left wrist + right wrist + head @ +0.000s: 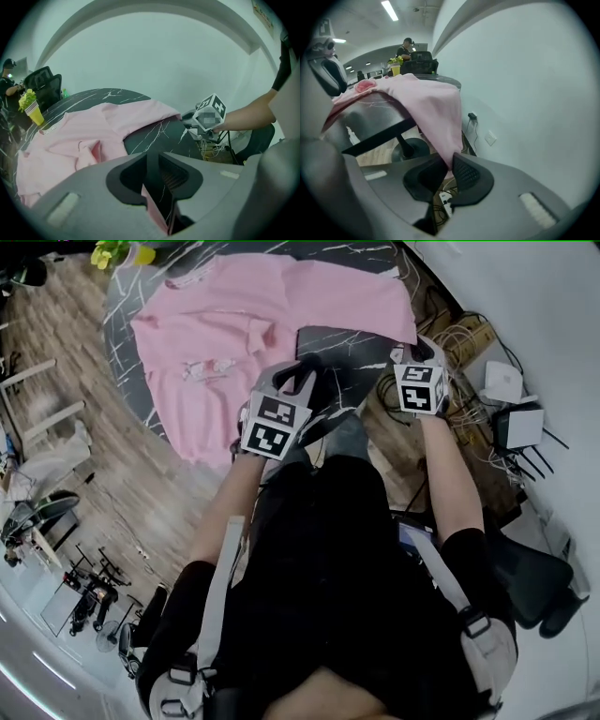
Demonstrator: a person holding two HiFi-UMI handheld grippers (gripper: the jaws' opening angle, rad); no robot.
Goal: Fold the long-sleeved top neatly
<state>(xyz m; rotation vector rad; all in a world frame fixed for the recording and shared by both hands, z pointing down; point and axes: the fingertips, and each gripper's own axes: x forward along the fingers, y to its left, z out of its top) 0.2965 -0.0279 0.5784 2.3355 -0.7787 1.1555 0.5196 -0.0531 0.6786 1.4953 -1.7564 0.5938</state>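
A pink long-sleeved top point(234, 324) lies spread on the round dark marble table point(342, 341). Its near hem and right sleeve lie at the table's near edge. My left gripper point(298, 381) sits at the near edge with its jaws shut on a fold of the pink cloth point(157, 208). My right gripper point(412, 348) is at the table's right edge. In the right gripper view its jaws point(449, 161) are shut on the end of the pink top point(431, 108), which hangs off the table point(375, 119). The left gripper view shows the right gripper point(206, 115) beyond the top point(84, 136).
A yellow cup of green plants point(117, 253) stands at the table's far edge. Cables and a power strip point(469, 338) and a white router point(520, 423) lie on the floor to the right. A wall runs close on the right. Black office chairs point(44, 84) stand beyond the table.
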